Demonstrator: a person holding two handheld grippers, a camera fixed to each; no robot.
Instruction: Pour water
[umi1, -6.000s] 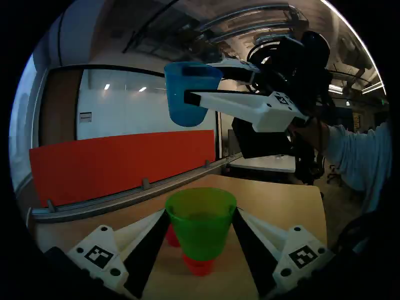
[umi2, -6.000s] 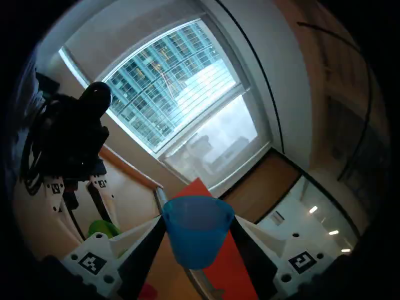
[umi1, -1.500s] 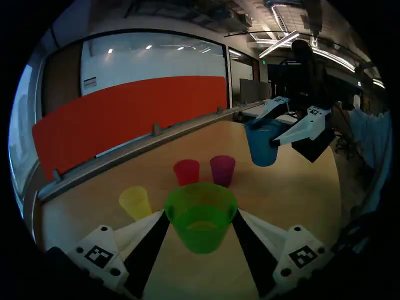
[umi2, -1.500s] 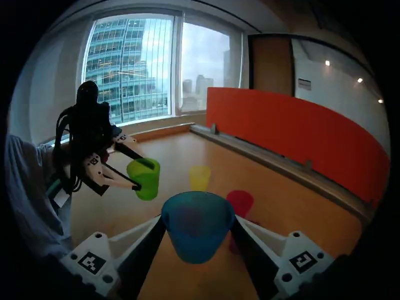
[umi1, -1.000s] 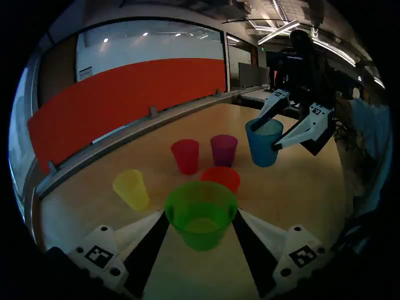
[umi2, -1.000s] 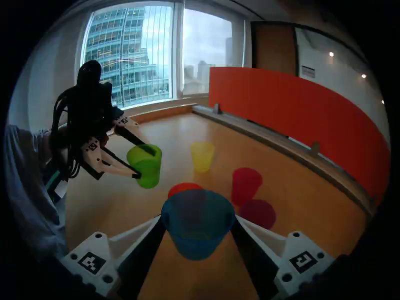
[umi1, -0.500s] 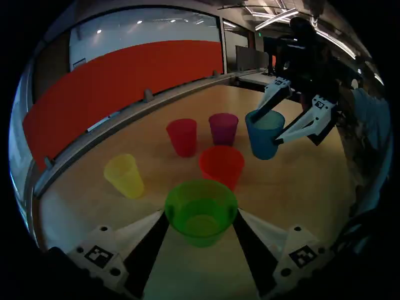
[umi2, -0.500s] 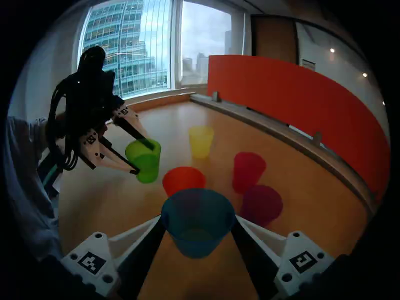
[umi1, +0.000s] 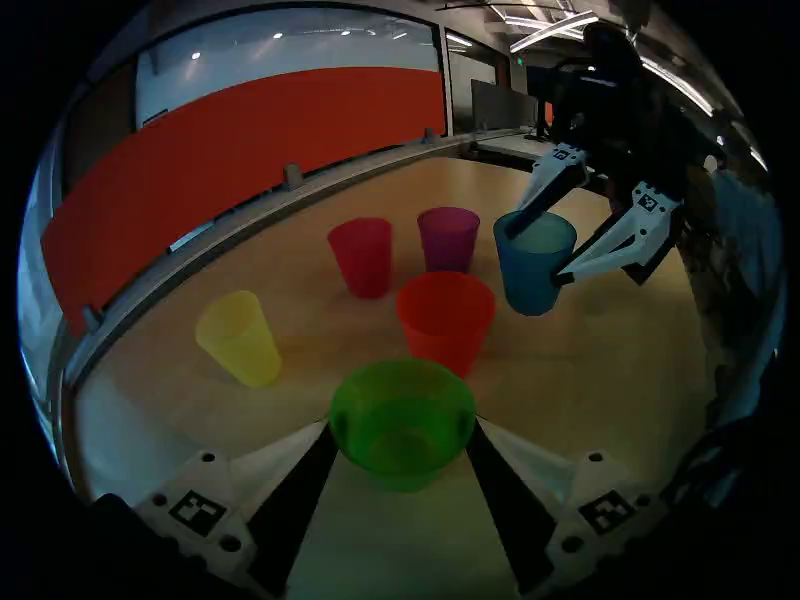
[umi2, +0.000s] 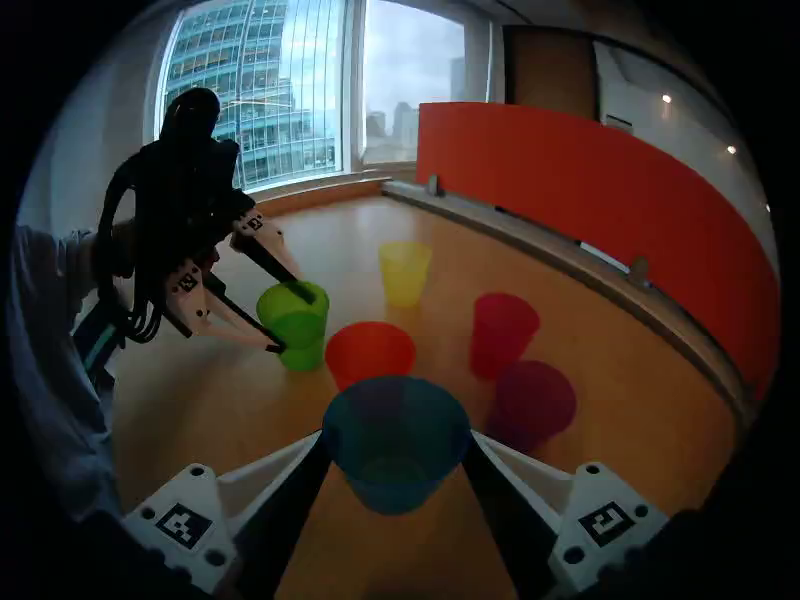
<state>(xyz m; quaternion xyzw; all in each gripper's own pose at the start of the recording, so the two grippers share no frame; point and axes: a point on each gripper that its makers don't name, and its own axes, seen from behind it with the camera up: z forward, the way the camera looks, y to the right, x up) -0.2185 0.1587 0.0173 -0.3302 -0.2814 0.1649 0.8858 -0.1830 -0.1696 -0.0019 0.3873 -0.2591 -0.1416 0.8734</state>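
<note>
Left hand-held gripper (umi1: 402, 428): closed to cup width, both fingers pressing opposite sides of the green cup (umi1: 402, 455), which sits upright between them.
Right hand-held gripper (umi2: 395, 440): clamped the same way on the blue cup (umi2: 395, 475), also upright.
Green cup, position: low over the table (umi1: 610, 350), just beside the orange cup (umi1: 446, 320); whether its base touches the table cannot be told.
Blue cup, position: low on the far side of the orange cup in the left gripper view, near the purple cup (umi1: 448, 238).
Contents: the water level in either held cup is too dim to read.
Handling, judged: thin translucent plastic, so light and easily squeezed out of round. The smooth tapered wall could slide through the fingers if the grip is slack, and water would add most of the weight.
Where to hold, judged: the upper wall just under the rim, where the lip stiffens it. The fingers belong on opposite sides, leaving the pouring edge free.
Other cups: the orange, purple, yellow cup (umi1: 238, 338) and red cup (umi1: 362, 256) stand upright and apart on the table. They are probably light enough to topple if brushed.
</note>
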